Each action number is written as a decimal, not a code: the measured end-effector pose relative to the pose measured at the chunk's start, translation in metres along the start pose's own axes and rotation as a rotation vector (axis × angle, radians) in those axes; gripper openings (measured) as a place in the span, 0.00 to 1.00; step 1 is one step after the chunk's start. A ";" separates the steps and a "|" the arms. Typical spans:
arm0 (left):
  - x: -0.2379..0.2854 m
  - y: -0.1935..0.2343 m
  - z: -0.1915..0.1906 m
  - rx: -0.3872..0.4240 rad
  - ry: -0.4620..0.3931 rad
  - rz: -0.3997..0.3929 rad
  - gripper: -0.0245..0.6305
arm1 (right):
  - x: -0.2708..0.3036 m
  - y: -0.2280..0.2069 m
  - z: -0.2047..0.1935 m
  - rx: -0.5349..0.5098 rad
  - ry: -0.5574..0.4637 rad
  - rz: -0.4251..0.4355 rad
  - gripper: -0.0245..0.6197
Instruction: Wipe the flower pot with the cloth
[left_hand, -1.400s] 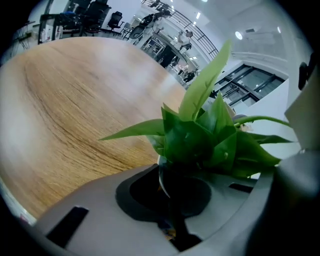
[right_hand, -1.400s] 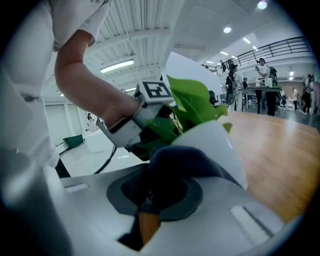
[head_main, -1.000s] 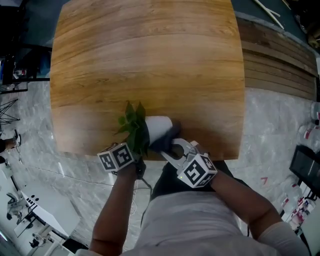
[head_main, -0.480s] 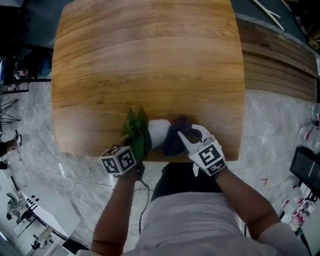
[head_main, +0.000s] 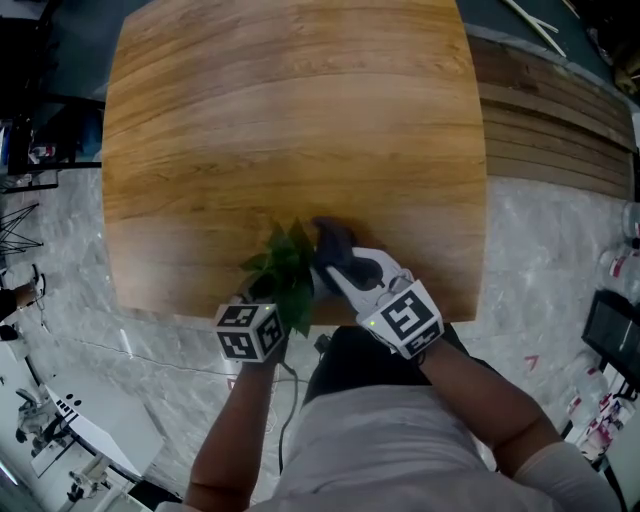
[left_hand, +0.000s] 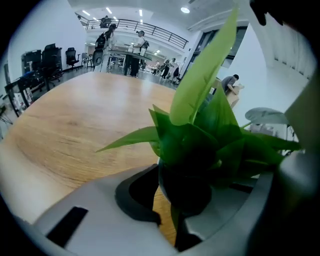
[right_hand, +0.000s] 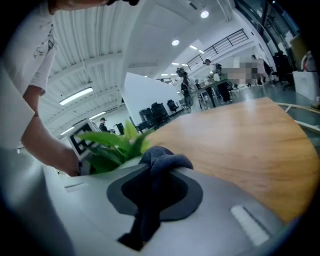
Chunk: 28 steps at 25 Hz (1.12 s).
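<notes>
Could tear the glossy pointed leaves (left_hand: 200, 135) by twisting too hard, or shove the flower pot hidden beneath them off the near edge of the smooth wood-grain tabletop (head_main: 290, 120). Clamping the plant's dark base (left_hand: 186, 187) in the nearly closed jaws of the left gripper (left_hand: 172, 202); pinching limp, fuzzy grey cloth (right_hand: 162, 160) in the shut jaws of the right gripper (right_hand: 150, 197), just beside the leaves

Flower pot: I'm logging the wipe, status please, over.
Left gripper shut on plant. Right gripper shut on cloth, cloth beside the plant. Pot hidden under both in head view. Nothing else on table.
</notes>
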<state>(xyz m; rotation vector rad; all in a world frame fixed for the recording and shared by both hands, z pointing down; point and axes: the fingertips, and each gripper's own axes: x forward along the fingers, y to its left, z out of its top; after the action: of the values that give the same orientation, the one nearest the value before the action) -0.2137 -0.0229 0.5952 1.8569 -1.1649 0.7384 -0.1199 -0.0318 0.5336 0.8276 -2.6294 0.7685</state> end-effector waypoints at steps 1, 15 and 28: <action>-0.001 0.000 0.000 0.005 -0.003 0.001 0.09 | 0.000 -0.018 -0.020 0.028 0.038 -0.046 0.09; -0.006 -0.017 0.002 0.201 -0.039 0.028 0.09 | 0.005 -0.001 0.009 0.014 -0.022 0.029 0.09; -0.003 -0.009 -0.009 -0.121 -0.036 -0.018 0.09 | -0.016 0.029 0.024 -0.056 -0.020 0.080 0.09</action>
<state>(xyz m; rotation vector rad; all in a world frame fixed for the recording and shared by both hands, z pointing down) -0.2074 -0.0115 0.5948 1.7845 -1.1877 0.6130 -0.1269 -0.0179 0.4950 0.7229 -2.7024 0.7070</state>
